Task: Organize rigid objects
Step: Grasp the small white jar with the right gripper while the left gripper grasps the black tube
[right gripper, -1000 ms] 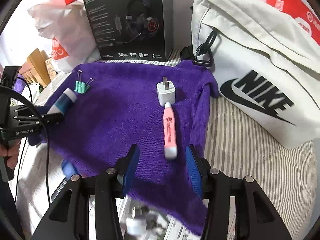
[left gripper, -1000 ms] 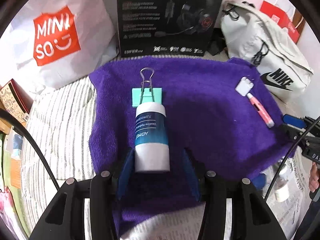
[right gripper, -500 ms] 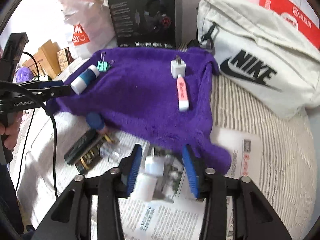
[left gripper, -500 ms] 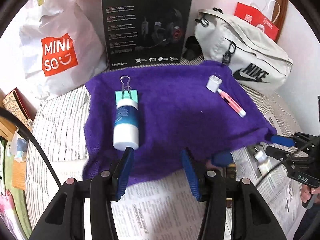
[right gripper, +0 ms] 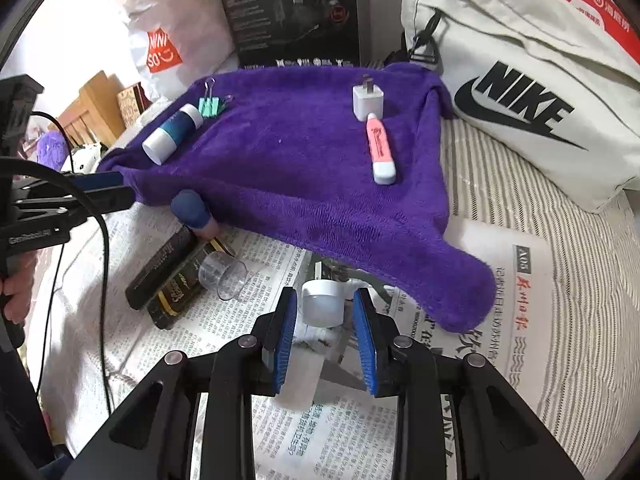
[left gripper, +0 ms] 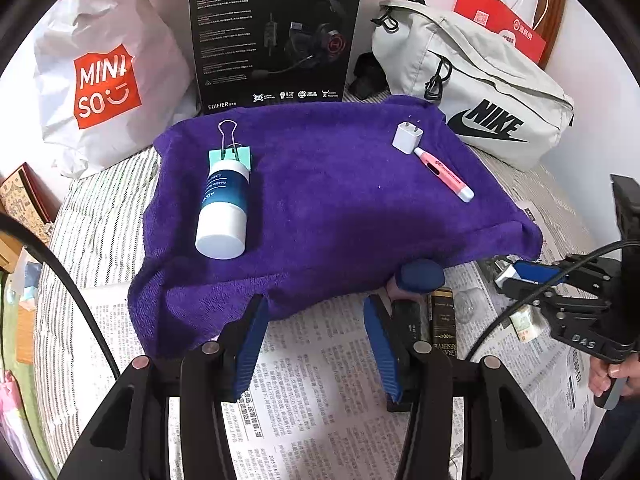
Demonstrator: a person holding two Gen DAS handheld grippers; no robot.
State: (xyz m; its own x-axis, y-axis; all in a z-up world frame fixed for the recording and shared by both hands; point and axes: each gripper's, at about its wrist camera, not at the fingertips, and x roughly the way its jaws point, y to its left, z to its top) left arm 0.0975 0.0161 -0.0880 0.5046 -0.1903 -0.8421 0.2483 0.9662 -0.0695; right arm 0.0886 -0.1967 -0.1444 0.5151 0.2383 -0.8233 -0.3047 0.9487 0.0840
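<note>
A purple towel [left gripper: 328, 200] [right gripper: 296, 160] holds a blue-and-white bottle [left gripper: 224, 208] [right gripper: 172, 132], a green binder clip [left gripper: 230, 152] [right gripper: 210, 104], a white charger plug [left gripper: 407, 137] [right gripper: 367, 101] and a pink pen-shaped tube [left gripper: 442, 174] [right gripper: 381, 148]. My left gripper [left gripper: 316, 344] is open and empty over the newspaper, just before the towel's front edge. My right gripper [right gripper: 325, 336] is open, with its jaws on either side of a small white-capped bottle [right gripper: 323, 304] that lies on the newspaper; I cannot see them touch it.
On the newspaper [right gripper: 256, 420] lie two dark flat boxes [right gripper: 168, 276], a clear small cup [right gripper: 222, 274] and a blue-capped item [right gripper: 192, 210] at the towel's edge. A headset box [left gripper: 276, 32], a MINISO bag [left gripper: 104, 80] and a Nike bag [left gripper: 480, 96] stand behind.
Both grippers drew back from the towel to the newspaper. The left one left the blue-and-white bottle on the towel. The right one closed in on the small white-capped bottle.
</note>
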